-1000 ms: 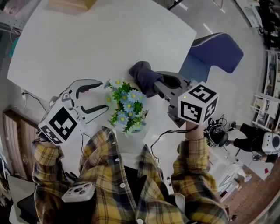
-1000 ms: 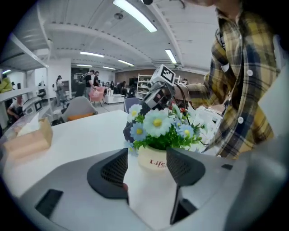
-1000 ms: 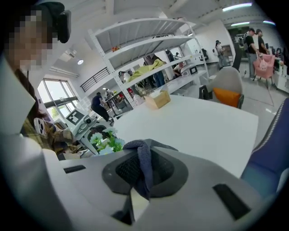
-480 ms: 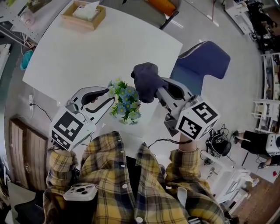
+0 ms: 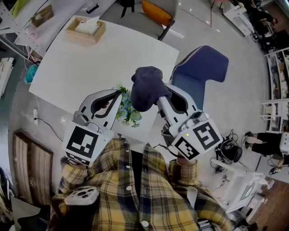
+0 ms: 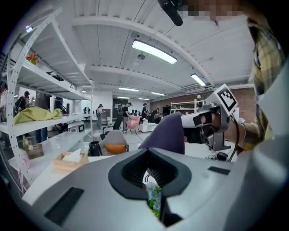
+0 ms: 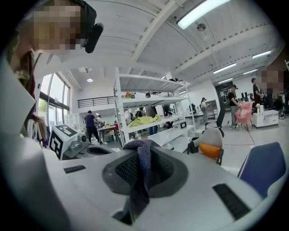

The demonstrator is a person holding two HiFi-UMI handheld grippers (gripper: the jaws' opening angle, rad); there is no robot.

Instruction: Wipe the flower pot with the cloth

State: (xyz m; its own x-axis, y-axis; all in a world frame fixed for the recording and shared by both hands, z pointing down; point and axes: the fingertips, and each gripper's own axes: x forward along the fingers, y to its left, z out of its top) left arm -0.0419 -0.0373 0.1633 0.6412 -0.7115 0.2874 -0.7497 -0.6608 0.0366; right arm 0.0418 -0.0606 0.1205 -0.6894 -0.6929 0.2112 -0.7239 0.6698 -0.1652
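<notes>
A small pot of blue and white flowers [image 5: 128, 110] stands at the near edge of the white table [image 5: 90, 58]; the leaves hide the pot itself. My left gripper [image 5: 118, 94] is raised just left of the flowers, shut with nothing between its jaws. In the left gripper view the flowers [image 6: 154, 198] show through the gap below the shut left gripper [image 6: 150, 169]. My right gripper [image 5: 156, 94] is lifted to the right of the flowers, shut on a dark blue cloth [image 5: 146, 86]. That cloth [image 7: 141, 173] hangs bunched between the right gripper [image 7: 140, 158] jaws.
A wooden tissue box [image 5: 85, 29] sits at the table's far left corner. A blue chair [image 5: 198, 72] stands right of the table and an orange chair [image 5: 156, 11] beyond it. Shelving and a person [image 5: 266, 144] are off to the sides.
Both grippers have risen toward the camera, the right one carrying the cloth. The left gripper's jaws, wide open beside the flowers a second ago, have closed empty.
</notes>
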